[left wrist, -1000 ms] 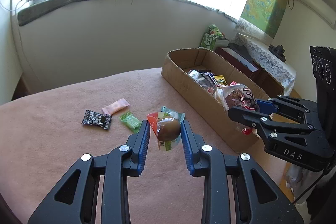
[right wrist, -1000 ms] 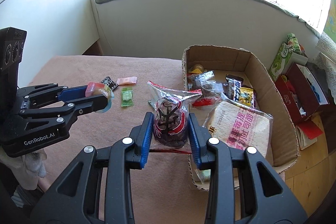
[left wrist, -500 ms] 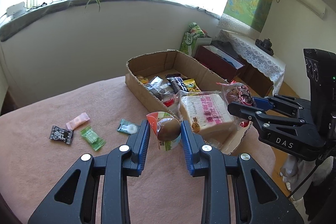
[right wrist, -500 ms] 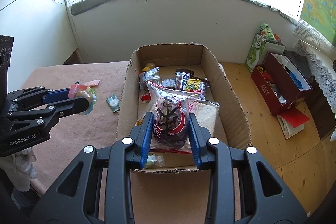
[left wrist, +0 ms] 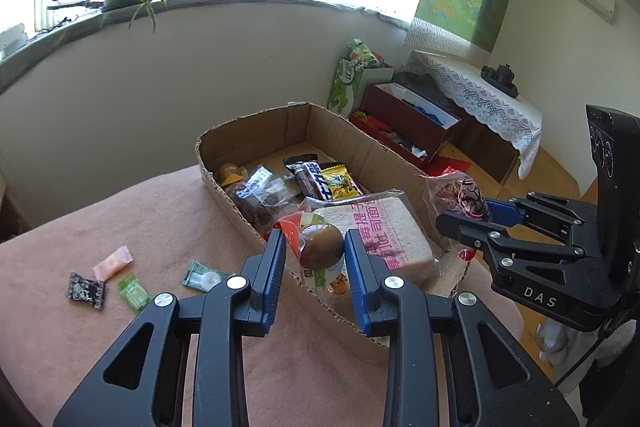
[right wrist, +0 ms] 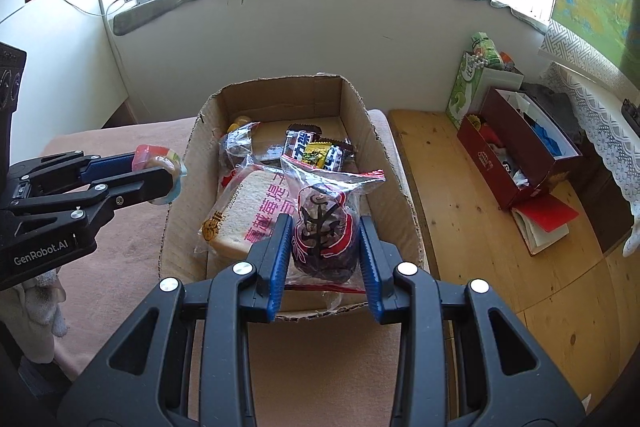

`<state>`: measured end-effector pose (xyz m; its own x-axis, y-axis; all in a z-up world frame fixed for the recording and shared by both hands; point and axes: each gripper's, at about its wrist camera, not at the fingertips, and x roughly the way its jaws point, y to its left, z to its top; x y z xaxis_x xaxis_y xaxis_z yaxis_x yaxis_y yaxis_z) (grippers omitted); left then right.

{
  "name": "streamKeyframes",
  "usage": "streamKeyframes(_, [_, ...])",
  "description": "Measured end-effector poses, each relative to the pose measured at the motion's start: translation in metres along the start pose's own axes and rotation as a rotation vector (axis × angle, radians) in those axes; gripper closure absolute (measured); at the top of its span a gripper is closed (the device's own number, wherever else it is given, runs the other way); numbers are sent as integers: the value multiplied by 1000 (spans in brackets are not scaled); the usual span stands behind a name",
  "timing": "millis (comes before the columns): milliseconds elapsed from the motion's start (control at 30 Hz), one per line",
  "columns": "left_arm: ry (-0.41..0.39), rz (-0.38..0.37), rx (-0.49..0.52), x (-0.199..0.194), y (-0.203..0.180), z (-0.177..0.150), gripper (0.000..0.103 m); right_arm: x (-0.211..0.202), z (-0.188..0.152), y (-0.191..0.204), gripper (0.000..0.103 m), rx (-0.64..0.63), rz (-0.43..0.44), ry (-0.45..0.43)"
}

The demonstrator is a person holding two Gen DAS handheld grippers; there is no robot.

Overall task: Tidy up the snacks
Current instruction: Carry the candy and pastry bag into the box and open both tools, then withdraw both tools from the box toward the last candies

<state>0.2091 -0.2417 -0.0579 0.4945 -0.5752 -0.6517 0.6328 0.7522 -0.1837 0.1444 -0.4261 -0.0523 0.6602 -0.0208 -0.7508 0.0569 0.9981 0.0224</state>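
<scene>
Clamping a brown egg in clear wrapper (left wrist: 321, 245) between left gripper (left wrist: 315, 259) pads, over the near-left wall of the open brown cardboard box (left wrist: 256, 135). Right gripper (right wrist: 323, 247) pinching a clear bag of dark dried fruit (right wrist: 322, 227), above the box's near end. Holding inside: wrapped white bread slice (right wrist: 244, 213) near, chocolate bar (right wrist: 301, 143) and yellow packet (right wrist: 316, 154) at 12 o'clock. Four small sweets loose on pink cloth (left wrist: 140, 211), 9 o'clock of the box; free floor space toward the far wall.

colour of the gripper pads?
Blue, on the left gripper and right gripper; clearest in right wrist view.
</scene>
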Motion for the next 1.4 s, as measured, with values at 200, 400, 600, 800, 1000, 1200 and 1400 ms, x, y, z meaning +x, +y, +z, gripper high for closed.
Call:
streamKeyframes(200, [5,3,11,11,-7,8,75,6,1,-7,69,12,1,5])
streamKeyframes(400, [12,0,14,19,-11,12,75,13,2,-11,69,19,-2,12])
streamKeyframes(600, [15,0,14,21,-11,13,74,17,2,-15,69,27,4,16])
streamKeyframes(800, [14,9,5,21,-10,16,73,18,1,-15,69,33,10,14])
streamKeyframes(1000, [5,13,4,18,-9,18,68,16,2,-15,52,29,-7,1])
streamKeyframes(1200, [-5,16,2,14,-10,18,60,15,2,-13,47,28,-14,3])
streamKeyframes(1400, [-15,19,-3,8,-8,18,59,8,1,-13,32,30,-30,-18])
